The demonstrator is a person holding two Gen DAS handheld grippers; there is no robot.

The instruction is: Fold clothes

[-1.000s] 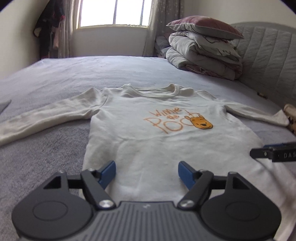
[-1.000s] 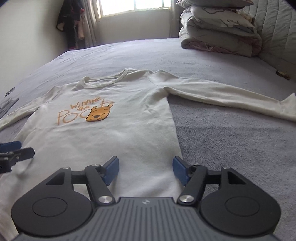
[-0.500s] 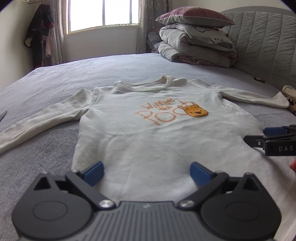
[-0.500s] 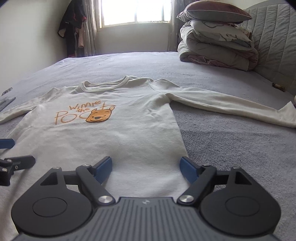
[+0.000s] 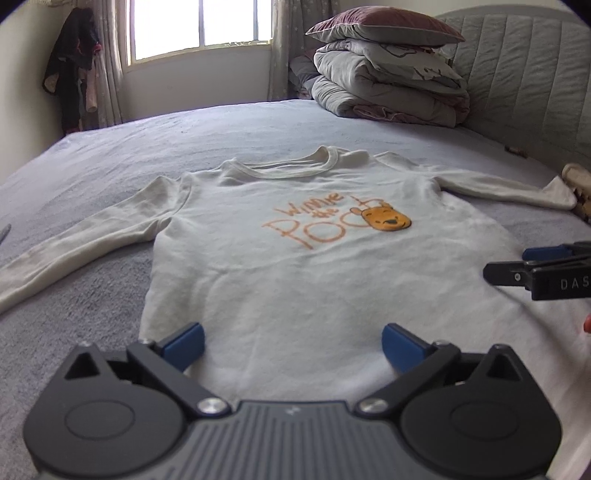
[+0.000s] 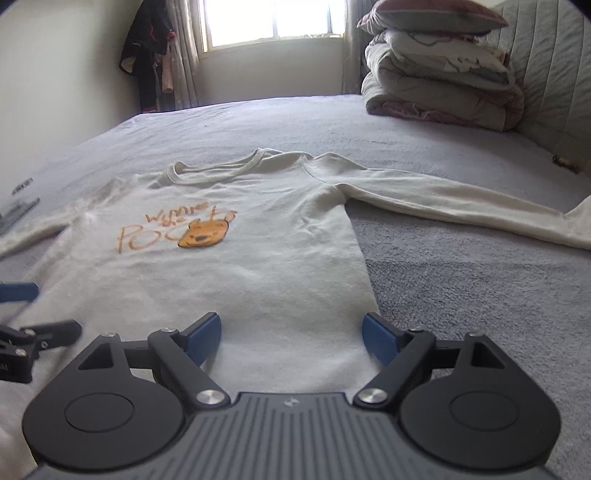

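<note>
**Both claws spread wide over the shirt's lower edge**

Since a second ago, both claws have opened from a narrower gap to a wide one, and each camera now sits a little lower and closer to the shirt's bottom edge. The shirt itself has not shifted.

The surface is a bed (image 5: pixel 258 125) under a grey-lilac cover. Beyond the shirt, a stack of folded quilts (image 5: pixel 388 92) topped by a maroon pillow (image 5: pixel 380 29) sits against a quilted headboard (image 5: pixel 524 85). Farther behind the shirt a bright window (image 5: pixel 199 26) stands between curtains, with dark clothes (image 5: pixel 74 74) hanging in the corner to its left.

The cream long-sleeved shirt (image 5: pixel 303 266) lies flat and face up, collar away from the cameras, both sleeves stretched outward, the orange print and bear face on its chest.

The left claw (image 5: pixel 291 341) hangs just over the shirt's lower hem near its left side edge, blue pads far apart, nothing between them. The right claw (image 6: pixel 291 332) hovers over the hem near the shirt's right side edge, its right pad about level with that edge, also wide apart and holding nothing. Whether either pad touches the cloth cannot be told.
</note>
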